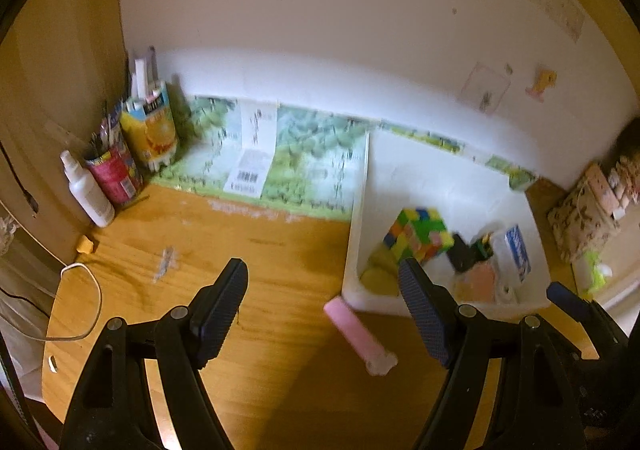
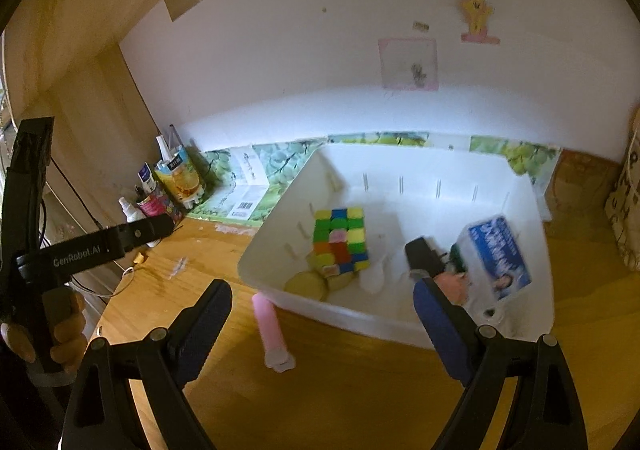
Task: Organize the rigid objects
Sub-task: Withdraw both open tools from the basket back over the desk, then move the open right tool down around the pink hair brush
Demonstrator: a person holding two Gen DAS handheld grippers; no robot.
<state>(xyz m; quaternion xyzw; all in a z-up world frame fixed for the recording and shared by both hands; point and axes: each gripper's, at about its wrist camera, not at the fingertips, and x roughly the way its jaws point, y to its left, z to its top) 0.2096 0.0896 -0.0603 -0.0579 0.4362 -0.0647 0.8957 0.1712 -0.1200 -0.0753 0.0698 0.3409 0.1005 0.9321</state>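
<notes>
- My left hand-held gripper (image 1: 324,314) is spread wide and holds nothing; my right hand-held gripper (image 2: 324,322) is spread wide too, also empty.
- The one loose piece I see is the pink tube (image 2: 270,330), lying flat on the wooden tabletop (image 2: 360,390), its far end touching or just beside the near wall of the white bin (image 2: 360,320).
- Already in the bin: a puzzle cube (image 2: 340,242), a blue-and-white box (image 2: 500,256), a black object (image 2: 424,258) and some yellow discs (image 2: 306,284).
- Main risk, as I judge it: the tube is round and could roll away if one finger nudges it before the other closes.
- A second risk: closing near the tube's far end could catch a finger on the bin wall and shove the bin.
- Both views are blurred, so I can't tell exactly what the tube's pale cap end is.
- Both grippers sit close together; in the left view the right one's blue finger (image 1: 568,300) shows at the edge, so they could collide over the tube.
- Open room lies to the left, on bare wood before the spray bottle (image 1: 86,189) and pen cans (image 1: 150,129); the white cable (image 1: 86,302) loops at the tabletop's left edge.
</notes>
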